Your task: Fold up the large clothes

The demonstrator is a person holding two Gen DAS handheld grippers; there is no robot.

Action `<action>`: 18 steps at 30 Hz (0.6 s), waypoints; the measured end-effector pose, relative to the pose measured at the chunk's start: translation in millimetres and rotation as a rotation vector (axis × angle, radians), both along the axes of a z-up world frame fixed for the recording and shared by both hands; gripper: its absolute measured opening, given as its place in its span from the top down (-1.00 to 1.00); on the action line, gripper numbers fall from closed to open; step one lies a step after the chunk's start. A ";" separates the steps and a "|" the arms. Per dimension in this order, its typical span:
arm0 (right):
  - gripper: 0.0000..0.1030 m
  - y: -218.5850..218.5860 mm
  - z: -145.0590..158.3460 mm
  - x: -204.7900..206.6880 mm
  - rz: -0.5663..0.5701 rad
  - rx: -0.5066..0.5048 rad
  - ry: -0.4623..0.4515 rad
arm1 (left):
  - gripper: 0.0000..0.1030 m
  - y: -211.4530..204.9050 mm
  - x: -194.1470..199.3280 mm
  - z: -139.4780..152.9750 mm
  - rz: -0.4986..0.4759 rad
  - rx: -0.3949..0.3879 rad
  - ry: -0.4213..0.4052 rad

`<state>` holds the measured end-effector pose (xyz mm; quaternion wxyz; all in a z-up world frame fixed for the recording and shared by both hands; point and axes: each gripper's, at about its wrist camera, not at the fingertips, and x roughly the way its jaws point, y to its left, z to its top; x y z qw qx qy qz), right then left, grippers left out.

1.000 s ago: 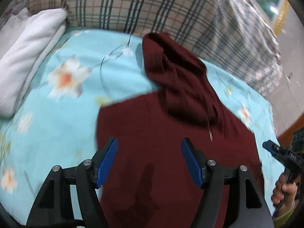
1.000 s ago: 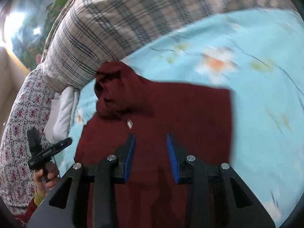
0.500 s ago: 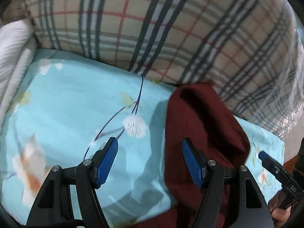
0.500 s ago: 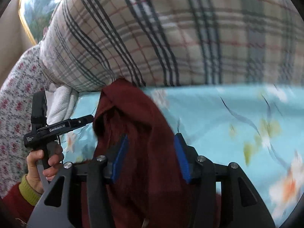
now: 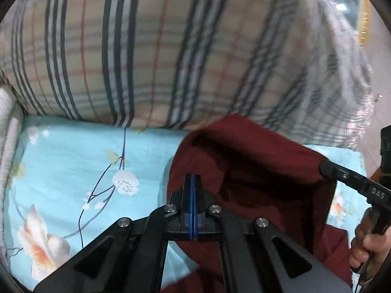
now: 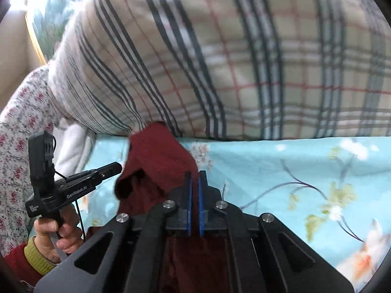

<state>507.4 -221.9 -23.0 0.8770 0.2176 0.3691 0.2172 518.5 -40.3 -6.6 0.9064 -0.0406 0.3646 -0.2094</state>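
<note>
Both grippers, left (image 5: pixel 192 183) and right (image 6: pixel 194 183), pinch one maroon garment (image 5: pixel 256 178). It lies on a floral blue sheet (image 5: pixel 73 171) below one plaid pillow (image 5: pixel 171 48).

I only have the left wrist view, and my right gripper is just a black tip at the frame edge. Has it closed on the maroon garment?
Observer: In the right wrist view the right gripper has its blue pads nearly together, with only a thin slit between them. They sit at the edge of the maroon garment, which looks pinched.
Operator: And my left gripper's bite, seen from that side?
Observer: The left gripper meets the garment's opposite edge, and the cloth hangs raised between the two tips above the bedsheet.
Operator: Anything off to my left that I can't see?
Observer: A floral-print fabric lies beside the plaid bedding.
</note>
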 end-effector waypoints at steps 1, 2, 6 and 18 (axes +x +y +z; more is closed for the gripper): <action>0.92 -5.0 6.1 -8.5 -0.004 -0.002 -0.015 | 1.00 0.7 -9.6 6.7 -0.007 -0.012 -0.022; 0.92 -9.1 11.3 -15.7 -0.007 -0.003 -0.026 | 1.00 0.7 -17.0 8.9 -0.011 -0.016 -0.029; 0.92 -18.9 21.4 -34.6 -0.006 0.007 -0.042 | 1.00 -3.5 -25.3 8.3 -0.033 0.019 -0.014; 0.92 -29.7 -13.3 -19.0 -0.014 0.017 0.028 | -0.18 -32.4 78.7 -55.9 -0.016 0.147 0.194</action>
